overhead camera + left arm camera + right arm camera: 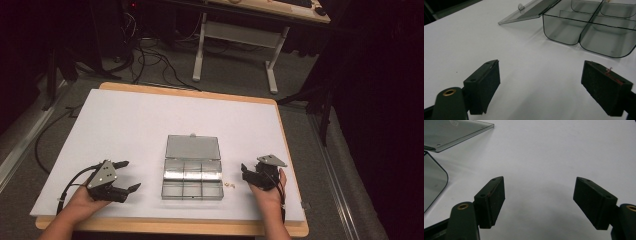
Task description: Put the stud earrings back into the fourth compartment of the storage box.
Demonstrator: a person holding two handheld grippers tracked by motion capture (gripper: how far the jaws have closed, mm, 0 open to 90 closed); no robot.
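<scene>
The small gold pieces [229, 184] are lying on the table [125, 125] at lower centre-right of the high view, between the compartment box [192, 191] and the right tongs [248, 174]. The right tongs are sitting nearer, gaping empty; the left tongs [129, 176] are also gaping empty at lower left.

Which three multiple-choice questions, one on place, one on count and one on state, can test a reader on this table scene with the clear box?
1. Where do the small gold pieces lie?
A. inside the box
B. on the white table between the box and the right gripper
C. on the lid

2. How many compartments does the clear compartment box have?
A. four
B. six
C. nine

3. How is the lid?
A. shut
B. open, laid back flat
C. taken away

Answers: 1 B, they rest on the table left of the right gripper. 2 B, the high view shows two rows of three. 3 B, it lies behind the box, still joined.
</scene>
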